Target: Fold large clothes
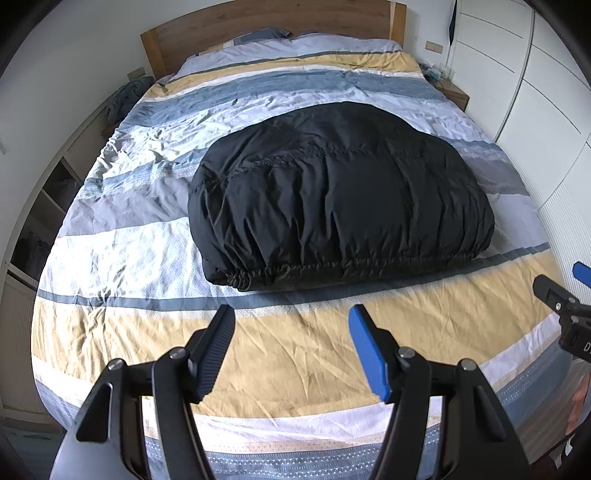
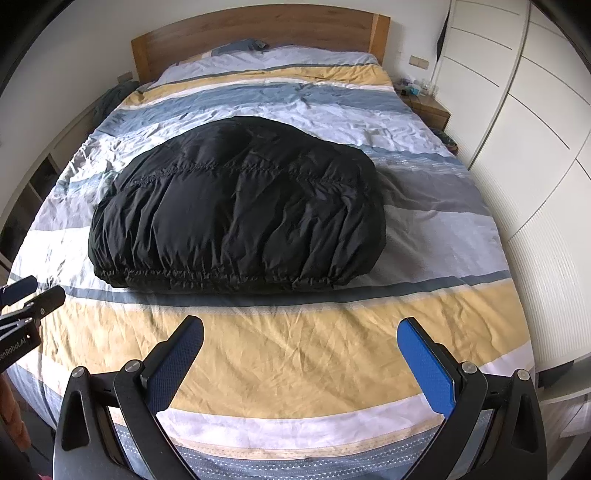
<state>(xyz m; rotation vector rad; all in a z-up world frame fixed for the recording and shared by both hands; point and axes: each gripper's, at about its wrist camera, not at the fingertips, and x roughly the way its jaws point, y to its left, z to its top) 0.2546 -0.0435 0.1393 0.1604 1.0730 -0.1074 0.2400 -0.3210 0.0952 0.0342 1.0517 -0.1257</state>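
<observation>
A large black puffy garment [image 1: 340,195] lies folded into a thick bundle in the middle of the striped bed cover [image 1: 280,354], its gathered hem toward me. It also shows in the right wrist view [image 2: 236,214]. My left gripper [image 1: 291,321] is open and empty, held above the yellow stripe in front of the bundle. My right gripper [image 2: 301,332] is open wide and empty, also above the yellow stripe [image 2: 295,354], short of the bundle. Each gripper shows at the edge of the other's view: the right gripper [image 1: 569,291] and the left gripper [image 2: 26,295].
A wooden headboard [image 1: 269,26] stands at the far end. White wardrobe doors [image 2: 517,110] run along the right. A wooden nightstand [image 2: 428,107] with small items sits at the far right. Open shelves [image 1: 48,206] stand along the left side.
</observation>
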